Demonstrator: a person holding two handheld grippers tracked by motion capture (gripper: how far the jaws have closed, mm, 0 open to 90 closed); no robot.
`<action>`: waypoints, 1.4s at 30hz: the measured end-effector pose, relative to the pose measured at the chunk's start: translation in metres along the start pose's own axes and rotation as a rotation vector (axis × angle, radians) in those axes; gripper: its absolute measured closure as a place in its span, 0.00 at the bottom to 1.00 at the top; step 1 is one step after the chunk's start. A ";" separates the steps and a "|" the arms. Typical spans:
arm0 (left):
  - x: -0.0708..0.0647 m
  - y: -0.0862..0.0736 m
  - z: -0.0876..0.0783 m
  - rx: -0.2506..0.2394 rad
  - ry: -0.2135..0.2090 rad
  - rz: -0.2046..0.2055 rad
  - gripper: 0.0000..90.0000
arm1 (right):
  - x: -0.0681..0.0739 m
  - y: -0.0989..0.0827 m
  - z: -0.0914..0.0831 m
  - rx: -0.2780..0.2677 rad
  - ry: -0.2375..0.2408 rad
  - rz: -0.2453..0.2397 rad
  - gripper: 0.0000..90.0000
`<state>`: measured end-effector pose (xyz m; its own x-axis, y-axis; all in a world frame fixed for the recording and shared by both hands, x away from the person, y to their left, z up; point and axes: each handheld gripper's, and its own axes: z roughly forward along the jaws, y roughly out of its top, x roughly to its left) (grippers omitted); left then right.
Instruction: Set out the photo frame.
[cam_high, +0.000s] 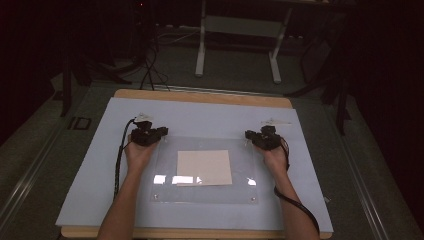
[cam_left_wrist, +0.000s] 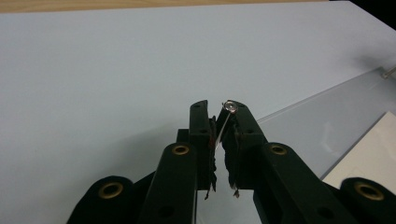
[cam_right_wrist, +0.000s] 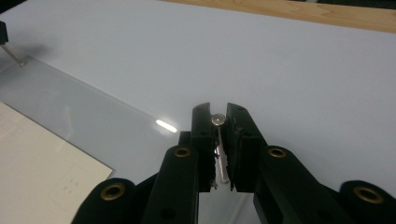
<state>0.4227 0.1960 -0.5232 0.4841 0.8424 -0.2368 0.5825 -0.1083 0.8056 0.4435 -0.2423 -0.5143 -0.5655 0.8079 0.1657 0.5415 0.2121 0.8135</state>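
A clear plastic plate (cam_high: 165, 175) lies on the pale blue sheet (cam_high: 100, 170) with a beige paper (cam_high: 204, 167) at its middle. My left gripper (cam_high: 150, 134) is at the plate's far left corner, and in the left gripper view my left gripper (cam_left_wrist: 219, 109) is shut on that corner's thin edge beside a small metal stud (cam_left_wrist: 230, 106). My right gripper (cam_high: 262, 137) is at the far right corner. In the right gripper view my right gripper (cam_right_wrist: 218, 112) is shut on that corner, with a stud (cam_right_wrist: 217, 120) between the jaw tips.
The sheet covers a wooden table (cam_high: 200, 96) whose far edge shows beyond both grippers. Cables (cam_high: 119, 165) trail back along the person's forearms. Behind the table, a white frame stand (cam_high: 237, 30) is on the dark floor. Light glints on the plate (cam_high: 175, 179).
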 end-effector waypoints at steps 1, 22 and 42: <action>0.001 0.001 0.000 0.006 -0.005 -0.001 0.91 | 0.000 0.001 0.000 0.009 0.001 0.001 0.92; 0.006 0.014 0.013 0.069 0.011 -0.121 0.92 | -0.009 0.021 0.010 0.117 0.007 0.095 0.94; 0.011 0.018 0.024 0.063 0.023 -0.224 0.93 | -0.018 0.031 0.016 0.153 0.023 0.203 0.88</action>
<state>0.4542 0.1906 -0.5241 0.3239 0.8606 -0.3931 0.7135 0.0507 0.6988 0.4805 -0.2418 -0.5015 -0.4488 0.8299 0.3313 0.7320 0.1288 0.6690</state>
